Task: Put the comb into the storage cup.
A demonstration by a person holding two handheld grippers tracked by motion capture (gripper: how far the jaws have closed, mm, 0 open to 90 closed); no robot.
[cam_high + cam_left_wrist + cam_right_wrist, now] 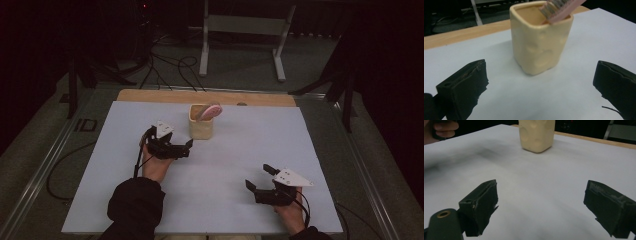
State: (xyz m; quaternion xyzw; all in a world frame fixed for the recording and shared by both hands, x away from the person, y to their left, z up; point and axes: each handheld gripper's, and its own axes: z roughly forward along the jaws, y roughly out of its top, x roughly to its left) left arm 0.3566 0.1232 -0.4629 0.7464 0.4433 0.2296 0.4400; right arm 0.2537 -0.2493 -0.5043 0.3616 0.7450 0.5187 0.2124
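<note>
Bench (125, 200) covered by a white sheet, bare wooden strip along its far edge. One cream-yellow square cup (201, 128) stands upright toward the far middle of the sheet. A pink toothbrush (209, 111) leans in it, bristle head up and out over the rim on the right side; in the left gripper view the bristles (554, 7) rest against the cup's far right corner.

Left hand-held gripper (182, 148): just to the near left of the cup, jaws pointed at it. Jaws wide apart, nothing between the pads; the left gripper view has the cup (540, 40) centred in the gap but clear of both jaws, sheet visible all round its base. No contact.

Right hand-held gripper (259, 177): near right part of the bench, well apart from the cup. Jaws wide, empty, aimed across the sheet toward the cup (537, 135), which sits far off at the top of the right gripper view.

Progress, as I read it: the brush is already in the cup, so the placing looks done, and the left hand-held gripper looks either freshly let go or lined up to take the cup. If the cup or brush is to be moved next, that grasp is not yet made: the left jaws would need to go forward around the cup walls and close. Nothing else on the sheet to deal with. Cup looks stable; the brush leans loosely and could tip out if the cup is jolted.
</note>
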